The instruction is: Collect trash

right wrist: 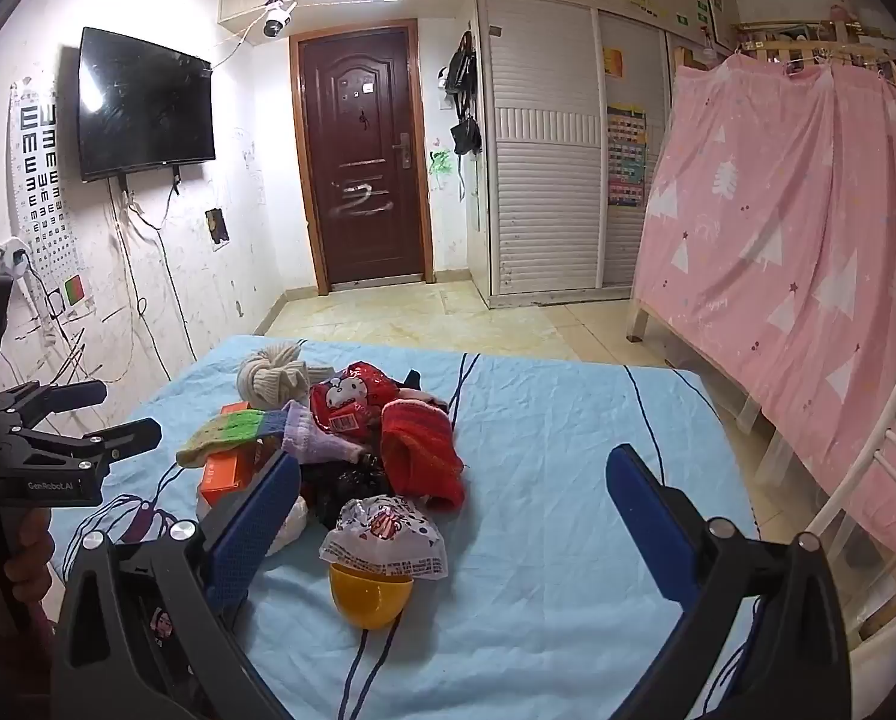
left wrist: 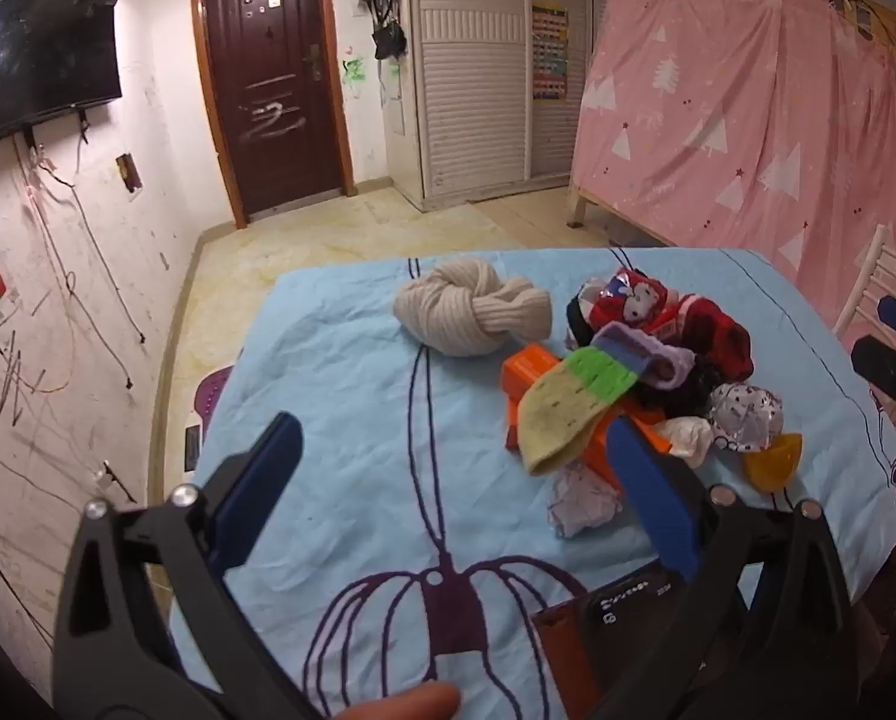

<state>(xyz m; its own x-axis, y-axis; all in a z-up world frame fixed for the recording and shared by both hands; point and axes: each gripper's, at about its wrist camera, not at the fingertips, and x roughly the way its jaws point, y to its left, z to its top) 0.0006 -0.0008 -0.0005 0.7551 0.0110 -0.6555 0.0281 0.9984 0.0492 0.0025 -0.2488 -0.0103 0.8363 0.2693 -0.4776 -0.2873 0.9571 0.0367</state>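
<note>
Left wrist view: left tool wide open, nothing between its blue pads, tilted down above the surface. Surface covered with a light blue cloth with dark purple line drawings.

Trash mixed with socks in one pile on the right half of the surface, just ahead of the left tool's right pad:
- crumpled paper ball, white with pale print, nearest to the camera, lying on the cloth
- orange box, flat, partly under a yellow-green sock
- white crumpled wrapper, beside a clear printed wrapper with small dark figures
- yellow half capsule, round and glossy, touching the printed wrapper
- red foil wrapper with a white cartoon face, on top at the far side of the pile

Also in the pile: purple sock, red sock and something black and crumpled under them. Beige knotted knit piece just left of the pile, touching nothing of the trash as far as visible.

Right wrist view: right tool also fully open and empty, with the printed wrapper and the yellow half capsule lying between its pads but lower, on the cloth, not touched.
</note>
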